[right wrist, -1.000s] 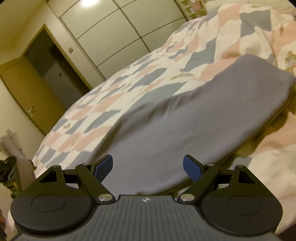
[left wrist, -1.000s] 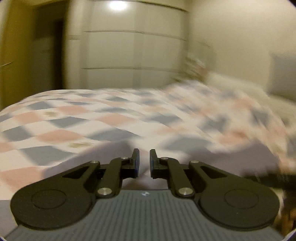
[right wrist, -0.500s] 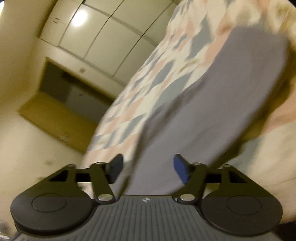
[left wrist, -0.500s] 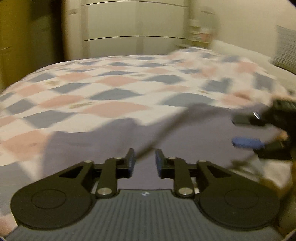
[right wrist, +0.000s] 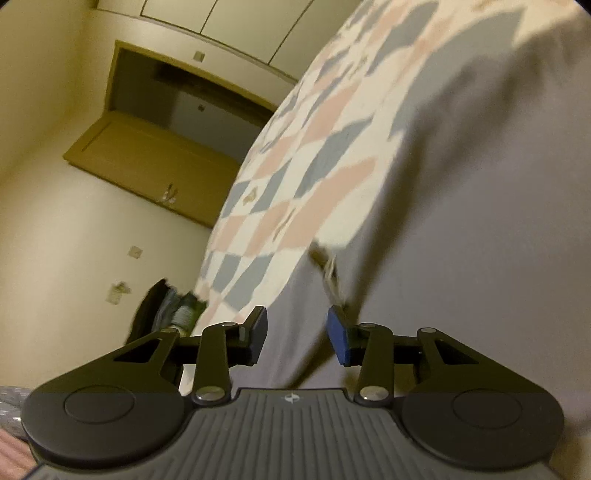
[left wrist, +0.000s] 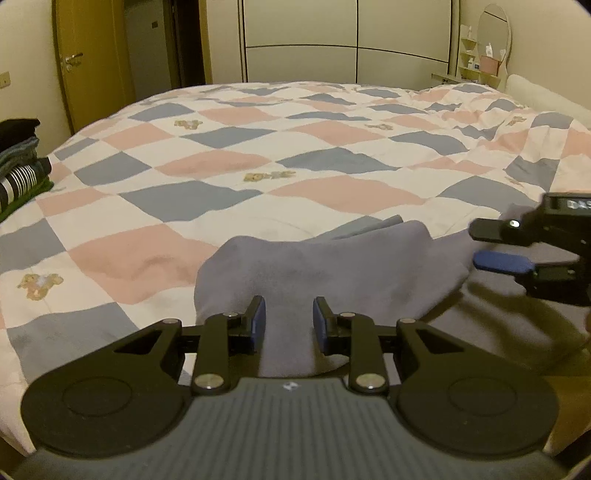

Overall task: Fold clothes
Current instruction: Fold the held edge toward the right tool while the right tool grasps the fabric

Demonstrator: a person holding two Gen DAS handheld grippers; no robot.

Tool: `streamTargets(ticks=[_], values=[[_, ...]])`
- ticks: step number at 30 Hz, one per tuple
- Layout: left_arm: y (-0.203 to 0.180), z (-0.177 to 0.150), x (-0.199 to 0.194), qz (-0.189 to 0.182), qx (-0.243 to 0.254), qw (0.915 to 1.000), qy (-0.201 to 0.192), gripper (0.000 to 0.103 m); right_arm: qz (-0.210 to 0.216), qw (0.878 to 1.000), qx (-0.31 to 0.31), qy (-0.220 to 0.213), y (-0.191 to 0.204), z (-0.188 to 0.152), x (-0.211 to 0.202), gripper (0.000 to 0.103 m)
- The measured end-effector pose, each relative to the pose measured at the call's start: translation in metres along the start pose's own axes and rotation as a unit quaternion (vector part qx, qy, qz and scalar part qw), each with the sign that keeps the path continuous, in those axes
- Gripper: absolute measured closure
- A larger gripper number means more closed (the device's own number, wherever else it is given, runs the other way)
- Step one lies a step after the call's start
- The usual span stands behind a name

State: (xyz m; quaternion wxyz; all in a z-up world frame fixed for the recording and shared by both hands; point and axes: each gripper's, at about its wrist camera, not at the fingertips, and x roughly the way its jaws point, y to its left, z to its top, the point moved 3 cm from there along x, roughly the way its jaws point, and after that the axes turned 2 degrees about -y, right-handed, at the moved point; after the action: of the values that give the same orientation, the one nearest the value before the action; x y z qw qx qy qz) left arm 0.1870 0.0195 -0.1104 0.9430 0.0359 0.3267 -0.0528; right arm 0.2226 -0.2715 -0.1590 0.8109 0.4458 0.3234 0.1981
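A grey-purple garment (left wrist: 332, 266) lies on the checkered bed quilt (left wrist: 229, 173), its near part folded over into a rounded hump. My left gripper (left wrist: 289, 325) is open, its blue pads on either side of a strip of the cloth without pinching it. My right gripper (right wrist: 297, 330) is open and rolled sideways, with the same grey cloth (right wrist: 480, 221) filling the space between and beyond its fingers. The right gripper also shows in the left wrist view (left wrist: 496, 245) at the right edge, just above the garment's right end.
A stack of folded clothes (left wrist: 20, 158) sits at the bed's left edge, also in the right wrist view (right wrist: 166, 306). Behind the bed are a wooden door (left wrist: 92, 66), white wardrobe panels (left wrist: 347, 40) and a shelf with a round mirror (left wrist: 493, 33).
My left gripper has opened from nearly shut and the garment now lies folded in a hump in front of it. My right gripper has narrowed and rolled sideways toward the cloth.
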Motion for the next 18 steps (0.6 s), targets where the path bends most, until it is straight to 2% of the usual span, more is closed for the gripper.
streamTargets(ticks=[4, 6, 9, 14, 18], values=[[0.006, -0.002, 0.008, -0.008, -0.010, 0.9999, 0.007, 0.079, -0.001, 1.000, 0.004, 0.010, -0.005, 0.006, 0.022, 0.062], [0.010, -0.003, 0.011, -0.012, -0.019, 0.9997, 0.011, 0.079, 0.005, 1.000, 0.007, 0.024, -0.008, 0.005, 0.033, 0.072], [0.015, -0.002, 0.014, -0.017, -0.029, 0.9993, 0.014, 0.079, 0.020, 0.999, 0.012, 0.045, -0.010, -0.002, 0.046, 0.079], [0.019, 0.001, 0.016, -0.020, -0.043, 0.9988, 0.014, 0.079, 0.017, 0.999, 0.008, 0.048, -0.009, -0.006, 0.051, 0.078], [0.021, 0.003, 0.016, -0.021, -0.054, 0.9982, 0.016, 0.079, -0.008, 0.998, -0.030, 0.049, -0.002, -0.012, 0.054, 0.079]])
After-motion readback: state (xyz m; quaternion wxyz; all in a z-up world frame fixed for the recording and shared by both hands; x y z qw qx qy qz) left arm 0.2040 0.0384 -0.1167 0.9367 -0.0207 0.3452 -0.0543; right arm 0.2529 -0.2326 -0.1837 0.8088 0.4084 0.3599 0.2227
